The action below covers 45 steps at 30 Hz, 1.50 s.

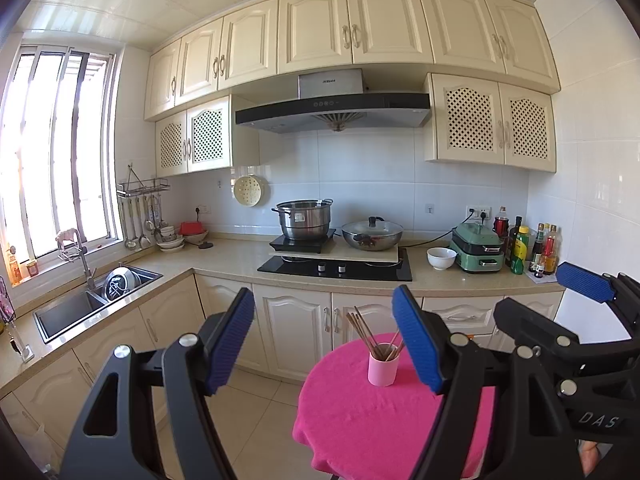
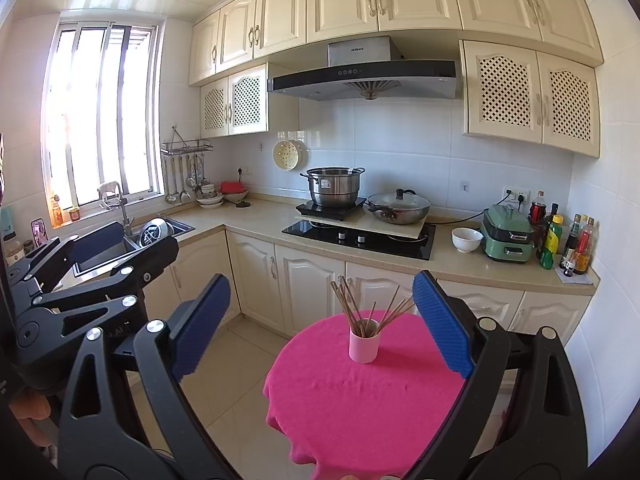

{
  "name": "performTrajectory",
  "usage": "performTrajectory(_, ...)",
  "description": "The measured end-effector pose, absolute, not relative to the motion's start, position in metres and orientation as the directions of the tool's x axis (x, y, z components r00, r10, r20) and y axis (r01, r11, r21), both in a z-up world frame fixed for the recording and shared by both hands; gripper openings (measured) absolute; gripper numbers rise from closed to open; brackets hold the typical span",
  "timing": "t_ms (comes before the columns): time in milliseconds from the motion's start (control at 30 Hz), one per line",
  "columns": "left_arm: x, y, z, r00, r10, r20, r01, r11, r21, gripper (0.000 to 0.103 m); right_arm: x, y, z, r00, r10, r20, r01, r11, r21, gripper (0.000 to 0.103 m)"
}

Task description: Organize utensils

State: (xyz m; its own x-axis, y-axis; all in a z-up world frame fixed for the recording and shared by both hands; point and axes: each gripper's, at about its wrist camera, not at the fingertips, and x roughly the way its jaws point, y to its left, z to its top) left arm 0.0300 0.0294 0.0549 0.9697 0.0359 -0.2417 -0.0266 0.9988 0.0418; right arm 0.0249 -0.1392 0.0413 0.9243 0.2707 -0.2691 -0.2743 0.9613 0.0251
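Both grippers, left (image 1: 324,344) and right (image 2: 322,326), hung wide open and empty; chopsticks (image 2: 352,308) stood gathered in the cup (image 2: 363,346) ahead between their fingers.

- The left wrist view looks forward between its own tool's fingers (image 1: 324,344), down at the table (image 1: 360,420) from above.
- The right wrist view faces likewise, perhaps slightly nearer.
- Both share the table, pink cup (image 1: 383,364) (image 2: 363,346), stove (image 1: 336,268) (image 2: 360,236) and window (image 1: 60,152) (image 2: 104,112).
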Motion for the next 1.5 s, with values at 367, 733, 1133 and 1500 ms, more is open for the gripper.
performTrajectory(367,0.0308,0.0288,0.0539,0.971,0.037,-0.238,-0.027,0.999,0.043,0.071,0.0266,-0.1394,0.0411,0.924,0.271,-0.272,-0.274,0.961,0.026,0.091)
performTrajectory(733,0.0323,0.0295,0.0532,0.970,0.036,-0.242,-0.026,0.999,0.045,0.071,0.0301,-0.1383,0.0386,0.922,0.270,-0.278,-0.272,0.962,0.031,0.091)
performTrajectory(1133,0.0371,0.0321,0.0530,0.968,0.034,-0.248,-0.024,0.999,0.044,0.071,0.0333,-0.1381,0.0376,0.921,0.267,-0.282,-0.269,0.962,0.033,0.091)
performTrajectory(1500,0.0379,0.0323,0.0519,0.968,0.034,-0.248,-0.024,0.999,0.046,0.071,0.0343,-0.1366,0.0372,0.921,0.267,-0.284,-0.269,0.963,0.031,0.091)
